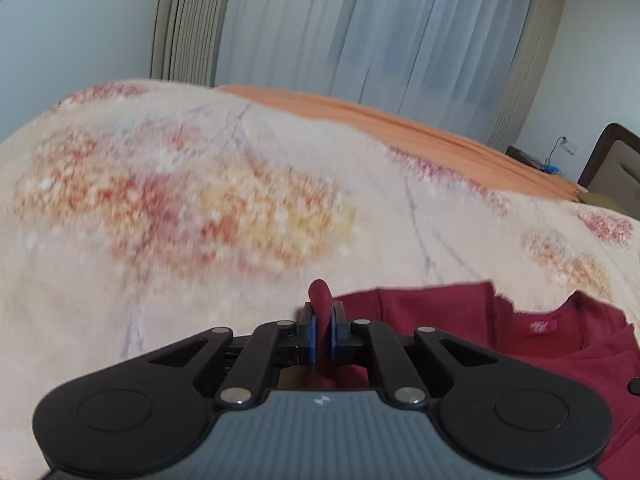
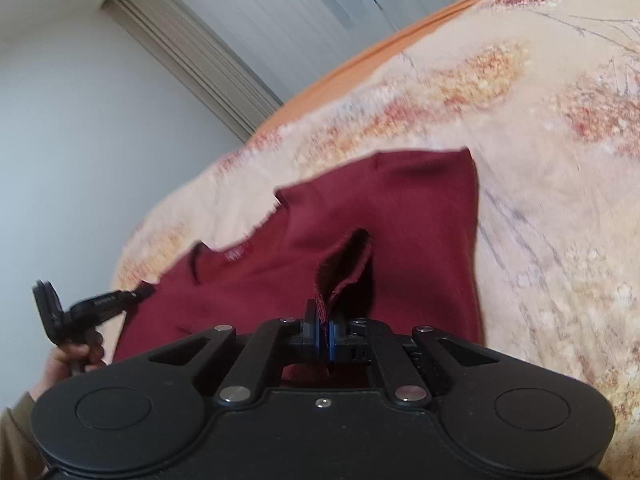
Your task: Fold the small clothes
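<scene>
Claw, left (image 1: 323,330): pads pressed together on a rolled fold of the shirt (image 1: 472,320), which pokes up between them. Claw, right (image 2: 324,334): likewise clamped on a raised, frayed-looking edge of the same dark red shirt, at what may be a sleeve opening; blur prevents certainty. Shirt lies spread on the bed (image 1: 168,200), collar and label facing up. Bed carries a cream floral cover with an orange sheet (image 1: 420,128) along its far edge. Curtains (image 1: 360,28) hang beyond.
</scene>
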Action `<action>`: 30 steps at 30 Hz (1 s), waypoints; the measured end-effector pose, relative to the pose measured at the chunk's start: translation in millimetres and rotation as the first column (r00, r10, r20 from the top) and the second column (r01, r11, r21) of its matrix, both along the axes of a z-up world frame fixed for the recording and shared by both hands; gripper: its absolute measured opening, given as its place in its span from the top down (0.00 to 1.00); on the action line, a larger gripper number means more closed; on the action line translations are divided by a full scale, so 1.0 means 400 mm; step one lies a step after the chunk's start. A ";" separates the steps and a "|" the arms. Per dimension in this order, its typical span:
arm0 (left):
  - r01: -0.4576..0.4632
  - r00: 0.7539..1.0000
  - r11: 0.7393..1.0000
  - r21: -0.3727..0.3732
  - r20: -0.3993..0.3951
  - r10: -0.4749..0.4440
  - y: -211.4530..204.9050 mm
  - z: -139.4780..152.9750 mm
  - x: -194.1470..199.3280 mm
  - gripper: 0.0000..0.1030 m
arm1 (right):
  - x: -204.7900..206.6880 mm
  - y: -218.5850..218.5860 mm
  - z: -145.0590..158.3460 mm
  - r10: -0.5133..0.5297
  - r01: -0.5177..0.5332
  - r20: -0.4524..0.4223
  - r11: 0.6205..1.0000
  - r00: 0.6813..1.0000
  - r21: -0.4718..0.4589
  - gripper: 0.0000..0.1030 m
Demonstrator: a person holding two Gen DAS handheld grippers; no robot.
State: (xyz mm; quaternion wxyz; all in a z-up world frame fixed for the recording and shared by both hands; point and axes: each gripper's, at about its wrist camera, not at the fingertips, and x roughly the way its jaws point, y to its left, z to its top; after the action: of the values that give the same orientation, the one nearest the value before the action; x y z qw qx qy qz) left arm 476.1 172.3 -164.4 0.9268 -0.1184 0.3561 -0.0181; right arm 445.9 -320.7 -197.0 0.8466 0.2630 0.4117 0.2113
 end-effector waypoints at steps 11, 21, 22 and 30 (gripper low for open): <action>0.047 0.999 0.996 -0.077 -0.004 -0.047 0.039 0.039 -0.167 0.63 | -0.004 0.004 0.005 -0.009 0.009 0.000 1.000 1.000 -0.008 0.87; 0.120 0.990 0.981 -0.153 -0.052 -0.130 0.025 0.000 -0.236 0.71 | -0.004 0.012 0.001 -0.014 0.013 -0.015 1.000 1.000 -0.019 0.87; 0.105 0.992 0.988 -0.116 -0.056 -0.112 0.022 0.002 -0.235 0.83 | -0.005 0.013 0.002 -0.014 0.014 -0.011 1.000 1.000 -0.026 0.92; -0.006 0.995 1.000 -0.010 -0.098 0.005 0.047 0.011 -0.238 0.93 | -0.013 0.009 0.000 -0.033 0.033 -0.012 0.998 0.999 -0.054 0.94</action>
State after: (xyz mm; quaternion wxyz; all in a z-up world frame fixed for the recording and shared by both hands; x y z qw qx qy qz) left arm 380.8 191.2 -160.1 0.9076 -0.1249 0.4007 -0.0116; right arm 440.9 -317.3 -197.0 0.8540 0.2483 0.4183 0.1845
